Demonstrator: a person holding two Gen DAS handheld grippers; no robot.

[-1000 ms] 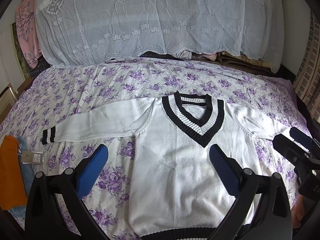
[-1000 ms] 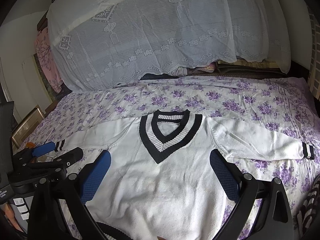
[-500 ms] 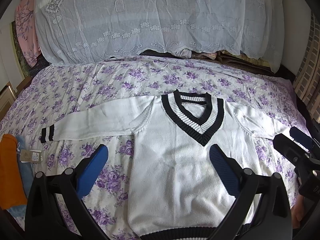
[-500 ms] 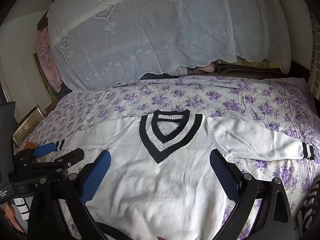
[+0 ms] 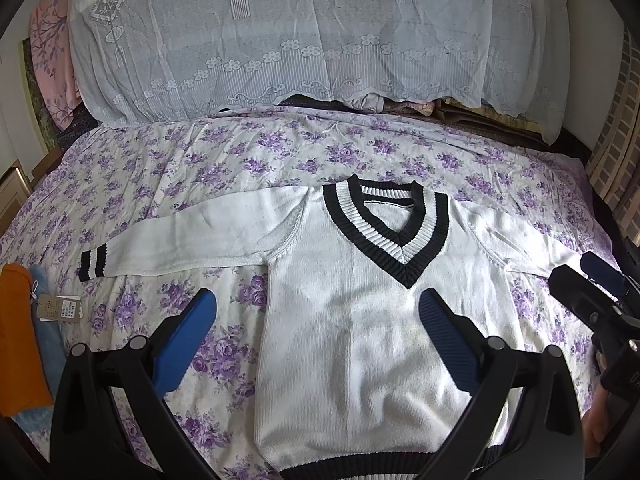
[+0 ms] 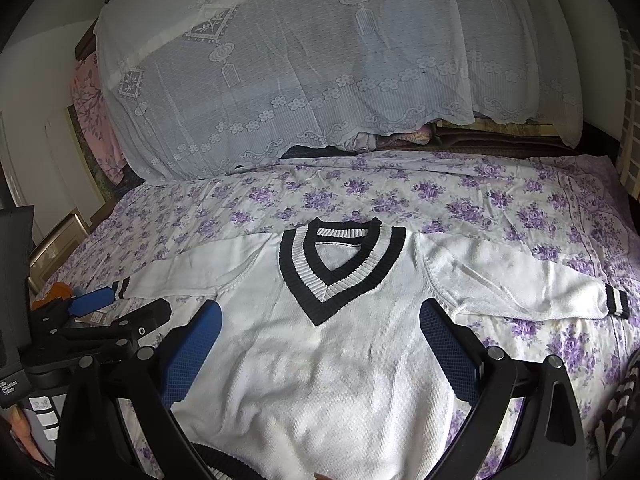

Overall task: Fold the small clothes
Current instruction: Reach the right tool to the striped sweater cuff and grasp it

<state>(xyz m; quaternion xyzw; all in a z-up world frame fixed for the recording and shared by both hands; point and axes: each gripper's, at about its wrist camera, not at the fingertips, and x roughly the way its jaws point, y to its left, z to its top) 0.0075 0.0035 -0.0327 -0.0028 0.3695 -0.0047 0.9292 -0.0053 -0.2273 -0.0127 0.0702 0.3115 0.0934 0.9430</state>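
A white V-neck sweater with black-and-white collar, cuffs and hem lies flat and face up on the floral bedsheet, both sleeves spread out sideways. My left gripper hovers open over the sweater's left side and the sheet beside it, holding nothing. My right gripper hovers open above the chest of the sweater, also holding nothing. Each gripper shows at the edge of the other's view: the right gripper and the left gripper.
An orange cloth, a light blue cloth and a paper tag lie at the bed's left edge. A lace-covered pile fills the back. A striped fabric lies at the right edge.
The left gripper has drifted slightly to the right; the sweater's left cuff and the orange cloth sit further left in its view. The right view is nearly unchanged.
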